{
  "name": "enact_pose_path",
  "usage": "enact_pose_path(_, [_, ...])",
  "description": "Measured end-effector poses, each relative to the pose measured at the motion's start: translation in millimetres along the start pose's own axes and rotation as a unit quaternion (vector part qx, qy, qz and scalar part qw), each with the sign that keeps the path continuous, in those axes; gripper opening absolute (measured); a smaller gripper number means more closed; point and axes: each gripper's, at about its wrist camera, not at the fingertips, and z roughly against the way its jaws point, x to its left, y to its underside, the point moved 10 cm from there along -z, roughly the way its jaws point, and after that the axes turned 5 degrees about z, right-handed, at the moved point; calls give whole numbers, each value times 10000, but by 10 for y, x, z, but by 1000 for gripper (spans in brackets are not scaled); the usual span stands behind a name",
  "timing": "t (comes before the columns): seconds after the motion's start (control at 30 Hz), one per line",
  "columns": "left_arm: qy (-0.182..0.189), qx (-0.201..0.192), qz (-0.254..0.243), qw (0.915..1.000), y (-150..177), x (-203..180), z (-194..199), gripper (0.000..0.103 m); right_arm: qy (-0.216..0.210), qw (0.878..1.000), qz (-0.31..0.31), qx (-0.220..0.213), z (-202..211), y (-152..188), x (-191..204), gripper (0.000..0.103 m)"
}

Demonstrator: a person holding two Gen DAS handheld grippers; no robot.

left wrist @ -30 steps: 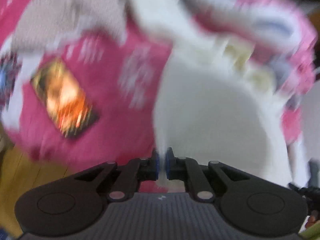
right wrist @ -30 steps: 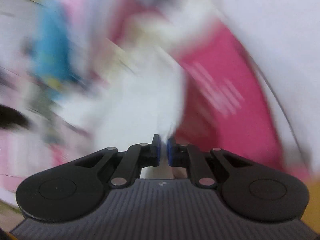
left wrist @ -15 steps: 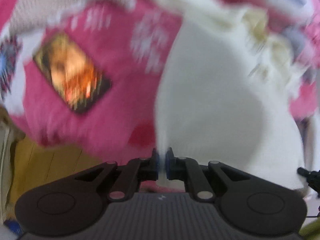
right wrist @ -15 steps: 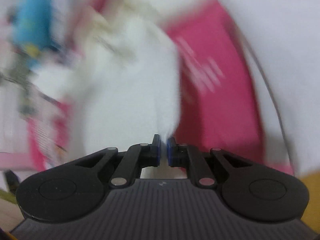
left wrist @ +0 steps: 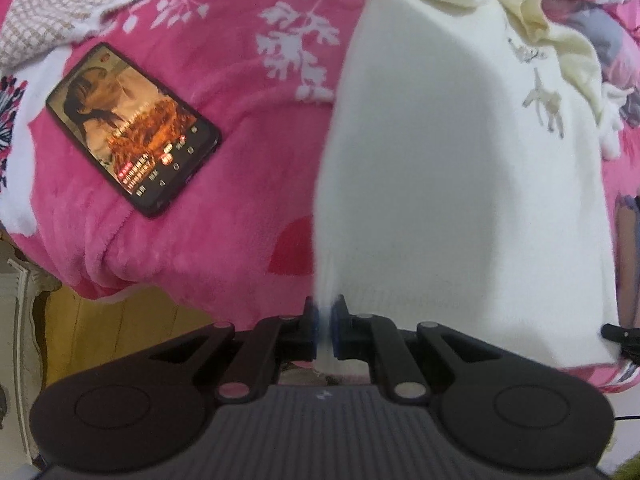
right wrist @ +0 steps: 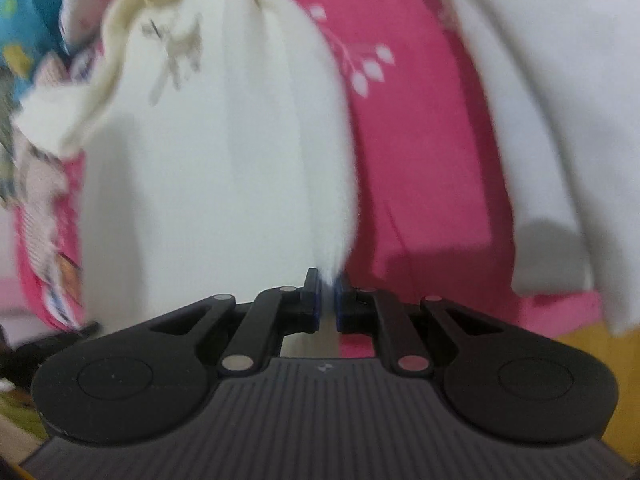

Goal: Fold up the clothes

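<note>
1 white sweater point(left wrist: 460, 184), 2 grippers pinching hem, 1 phone point(left wrist: 134, 128)

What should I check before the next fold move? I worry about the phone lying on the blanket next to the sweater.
1. Left gripper clamped on the sweater hem: ok, fabric sits between the shut pads.
2. Right gripper clamped on the sweater's edge: ok, white fabric is pinched there.
3. Phone clear of the sweater: ok, it lies apart on the blanket, screen lit.
4. Sweater body flat: cannot tell, the far end near the collar is bunched and the right view is blurred.
5. Other clothes clear of the fold area: not ok, a checked cloth lies near the phone, and more garments crowd the collar.
</note>
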Motion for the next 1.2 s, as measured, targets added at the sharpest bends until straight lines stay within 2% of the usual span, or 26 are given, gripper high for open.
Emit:
enact_pose_path(0.07, [-150,97,-121,9998,41,42,-141,11,191,9996,49,209,-214,75,-92,15])
enact_pose_path(0.13, [-283,122,-220,9993,88,87,-225,27,219,9994,145,226,-276,100,-128,20])
enact_pose_path(0.17, [-312,96,-223,9992,105,115,-194,32,219,9994,149,224,-262,100,-132,23])
enact_pose_path(0.23, [-358,58,-215,9991,138,172,-118,48,491,9981,236,291,-141,117,-156,46])
enact_pose_path(0.27, [-359,64,-171,9992,162,207,-72,49,776,9954,438,358,-70,149,-185,57])
enact_pose_path(0.33, [-513,185,-98,9985,231,301,19,47,1342,9862,841,491,82,205,-241,57])
enact_pose_path(0.4, [-770,252,-86,9967,295,413,119,46,1561,9808,1093,414,241,178,-230,56])
enact_pose_path(0.47, [-867,120,41,9962,273,471,262,41,1342,9844,1137,84,392,17,-110,53])
enact_pose_path(0.53, [-823,-139,157,9964,165,443,408,40,982,9865,1256,-372,491,-249,102,37])
enact_pose_path(0.6, [-641,-501,156,9966,-28,299,523,40,745,9816,1546,-840,519,-548,342,34])
enact_pose_path(0.63, [-510,-672,108,9964,-150,194,542,40,614,9801,1617,-973,494,-676,439,27])
enact_pose_path(0.73, [-224,-1005,27,9947,-443,-70,459,40,382,9748,1780,-1290,370,-1060,651,24])
enact_pose_path(0.87, [145,-1130,51,9935,-729,-452,207,38,500,9744,1506,-1592,288,-1598,599,24])
enact_pose_path(1.0, [343,-1474,-222,9882,-989,-858,116,38,414,9765,987,-1872,331,-2175,497,27])
enact_pose_path(1.07, [403,-1558,-330,9864,-1085,-1022,51,38,367,9778,708,-1937,394,-2449,422,38])
enact_pose_path(1.1, [439,-1591,-378,9856,-1131,-1115,21,38,358,9791,573,-1920,406,-2559,385,48])
enact_pose_path(1.2, [601,-1653,-562,9828,-1220,-1368,-111,38,350,9824,201,-1822,366,-2862,307,51])
